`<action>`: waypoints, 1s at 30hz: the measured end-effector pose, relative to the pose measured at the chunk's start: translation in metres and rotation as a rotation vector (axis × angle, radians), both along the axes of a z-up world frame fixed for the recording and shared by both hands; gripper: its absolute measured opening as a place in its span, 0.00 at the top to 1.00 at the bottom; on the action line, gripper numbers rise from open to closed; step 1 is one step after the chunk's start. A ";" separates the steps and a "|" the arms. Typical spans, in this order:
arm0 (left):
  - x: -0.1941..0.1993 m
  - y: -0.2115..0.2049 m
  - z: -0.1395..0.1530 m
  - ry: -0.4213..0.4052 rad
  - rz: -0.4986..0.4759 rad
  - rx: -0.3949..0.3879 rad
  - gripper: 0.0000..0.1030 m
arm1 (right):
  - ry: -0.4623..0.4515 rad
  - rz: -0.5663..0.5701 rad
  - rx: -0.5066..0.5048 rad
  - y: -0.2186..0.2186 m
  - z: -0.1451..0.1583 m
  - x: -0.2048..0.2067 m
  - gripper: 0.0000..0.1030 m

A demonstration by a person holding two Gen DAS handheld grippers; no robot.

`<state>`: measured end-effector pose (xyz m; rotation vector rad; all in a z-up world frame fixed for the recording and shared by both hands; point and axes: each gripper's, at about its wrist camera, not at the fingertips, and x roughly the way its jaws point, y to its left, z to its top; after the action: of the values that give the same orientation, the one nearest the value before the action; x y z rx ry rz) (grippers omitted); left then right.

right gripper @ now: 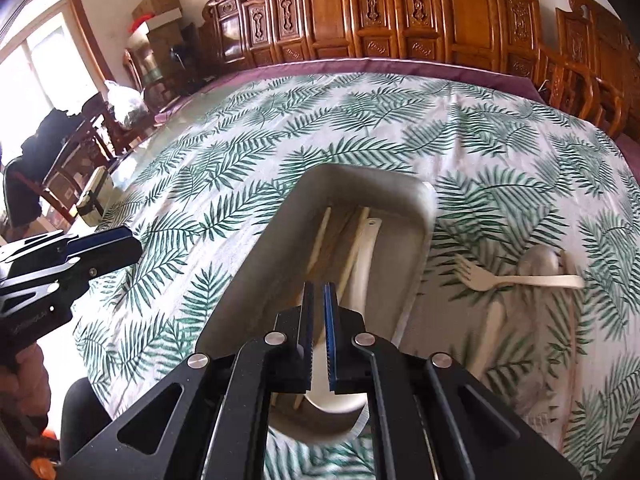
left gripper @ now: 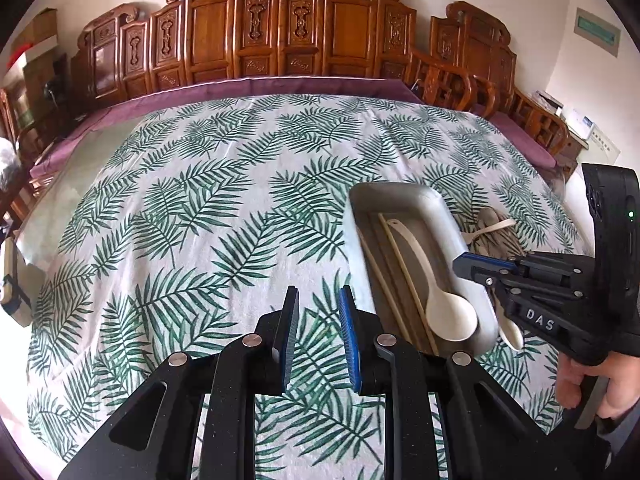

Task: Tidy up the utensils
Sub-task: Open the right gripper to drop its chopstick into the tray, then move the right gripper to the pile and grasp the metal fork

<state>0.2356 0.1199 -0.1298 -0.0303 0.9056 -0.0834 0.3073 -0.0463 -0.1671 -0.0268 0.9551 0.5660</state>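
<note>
The jaws of the right gripper (right gripper: pixel 319 334) are clenched almost together with nothing between them, tilted down over the near end of a grey metal tray (right gripper: pixel 416 216). The jaws of the left gripper (left gripper: pixel 319 336) stand a little apart and empty, angled down over the leaf-print cloth (left gripper: pixel 200 208) on the surface, just left of the tray. A hand (left gripper: pixel 580 384) grips the right gripper's handle at the lower right of the left view, and white letters on that gripper's body read "DAS". Inside the tray lie a cream spoon (left gripper: pixel 448 312) with its bowl toward the near end and two pale chopsticks (right gripper: pixel 320 236) along its length. To the right of the tray, on the cloth, lie a cream fork (right gripper: pixel 516 279), a grey spoon (right gripper: pixel 540 264) and further pale utensils, partly blurred.
</note>
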 end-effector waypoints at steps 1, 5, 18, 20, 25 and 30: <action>-0.001 -0.004 0.001 -0.003 -0.005 0.001 0.81 | -0.009 -0.001 0.000 -0.007 0.003 -0.001 0.94; -0.002 -0.021 0.004 -0.012 -0.033 -0.003 0.81 | -0.057 -0.027 -0.024 -0.045 0.015 -0.003 0.94; -0.002 -0.087 0.003 -0.027 -0.129 -0.010 0.59 | -0.047 -0.168 -0.129 -0.169 -0.014 0.008 0.94; -0.002 -0.096 0.002 -0.024 -0.138 -0.012 0.59 | -0.031 -0.172 -0.134 -0.175 -0.024 0.009 0.94; -0.006 -0.115 -0.005 -0.020 -0.160 -0.026 0.59 | 0.009 -0.154 -0.157 -0.172 -0.048 0.009 0.94; -0.011 -0.130 -0.013 -0.005 -0.184 -0.030 0.59 | 0.034 -0.141 -0.150 -0.166 -0.063 0.012 0.94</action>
<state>0.2247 -0.0099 -0.1427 0.0253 0.9002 -0.2682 0.3197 -0.2124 -0.2304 -0.0834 1.0226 0.3650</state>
